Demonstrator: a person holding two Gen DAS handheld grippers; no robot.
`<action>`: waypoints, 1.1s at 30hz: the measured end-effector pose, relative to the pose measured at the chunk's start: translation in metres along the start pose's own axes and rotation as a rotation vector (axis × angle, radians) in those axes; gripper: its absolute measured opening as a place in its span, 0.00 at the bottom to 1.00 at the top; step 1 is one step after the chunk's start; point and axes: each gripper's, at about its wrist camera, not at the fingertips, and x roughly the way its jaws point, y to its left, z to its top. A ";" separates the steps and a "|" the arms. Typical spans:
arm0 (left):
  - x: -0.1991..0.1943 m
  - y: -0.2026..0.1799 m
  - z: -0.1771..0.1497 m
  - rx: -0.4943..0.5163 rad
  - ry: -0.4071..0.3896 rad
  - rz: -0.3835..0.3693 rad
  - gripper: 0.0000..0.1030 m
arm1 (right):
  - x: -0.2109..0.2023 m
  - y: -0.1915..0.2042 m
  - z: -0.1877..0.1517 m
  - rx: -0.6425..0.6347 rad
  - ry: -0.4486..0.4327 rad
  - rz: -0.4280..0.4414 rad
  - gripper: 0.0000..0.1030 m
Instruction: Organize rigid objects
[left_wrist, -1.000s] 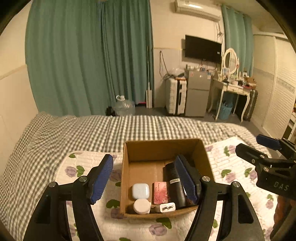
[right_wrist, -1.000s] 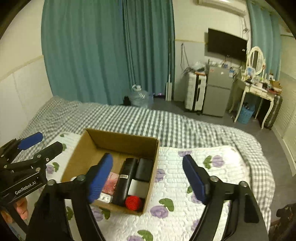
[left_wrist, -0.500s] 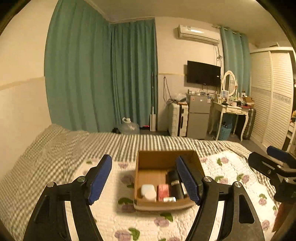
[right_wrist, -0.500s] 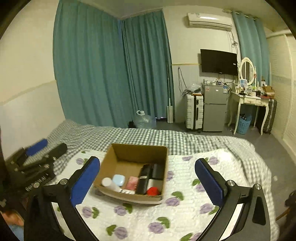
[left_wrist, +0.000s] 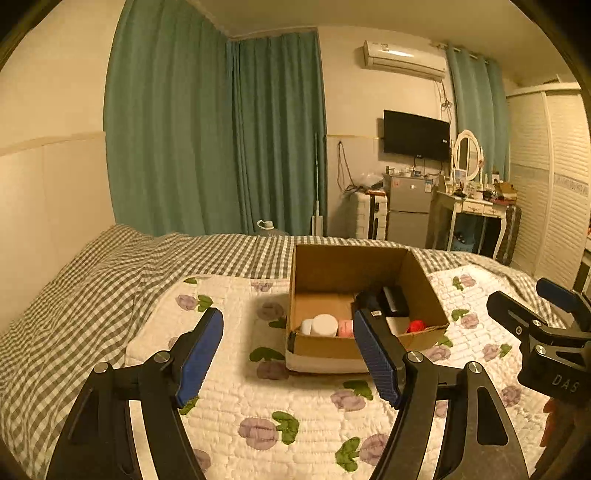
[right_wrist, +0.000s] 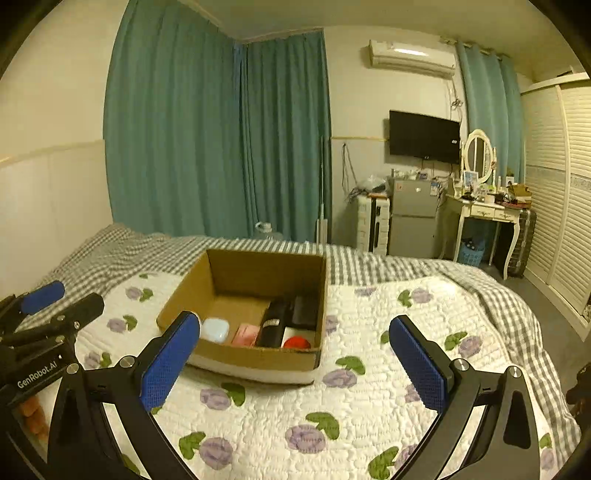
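Bed (right_wrist: 491, 295), grey-and-white check cover, fills my lower view; a white quilt (right_wrist: 369, 406) printed with purple flowers and green leaves lies over it.

Cardboard box (right_wrist: 258, 356), top open, sits on the quilt, ahead of both grippers and slightly left of centre from my right camera; I see its contents packed along the near wall.

Left gripper (left_wrist: 288, 356): released, blue pads set wide, nothing between them; it hangs above the quilt just short of the box, and its right-hand pad overlaps the box's near wall in my left view, though I cannot tell whether it touches.

Right gripper (right_wrist: 295, 365): released, pads wide apart, nothing held; it hovers over the quilt with the box's near right corner seen between the fingers.

Contents, by my right camera, left to right: pale blue case (right_wrist: 215, 329); pink packet (right_wrist: 246, 334); tall black bottle (right_wrist: 272, 325) with a white label, lying lengthwise; black rectangular case (right_wrist: 304, 312) behind, toward the right wall; red round item (right_wrist: 296, 343) in the near right corner.

From my left camera I also log a white round jar (left_wrist: 324, 325) by the near left corner, touching the near wall.
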 end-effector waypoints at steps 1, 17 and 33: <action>-0.002 0.000 -0.003 0.002 0.001 0.001 0.73 | 0.002 0.002 -0.002 -0.003 0.006 -0.003 1.00; -0.005 -0.001 -0.013 0.000 0.023 -0.035 0.73 | 0.001 0.005 -0.006 -0.002 0.033 -0.019 1.00; -0.005 -0.003 -0.014 0.003 0.045 -0.026 0.73 | 0.001 0.011 -0.008 -0.018 0.047 -0.024 1.00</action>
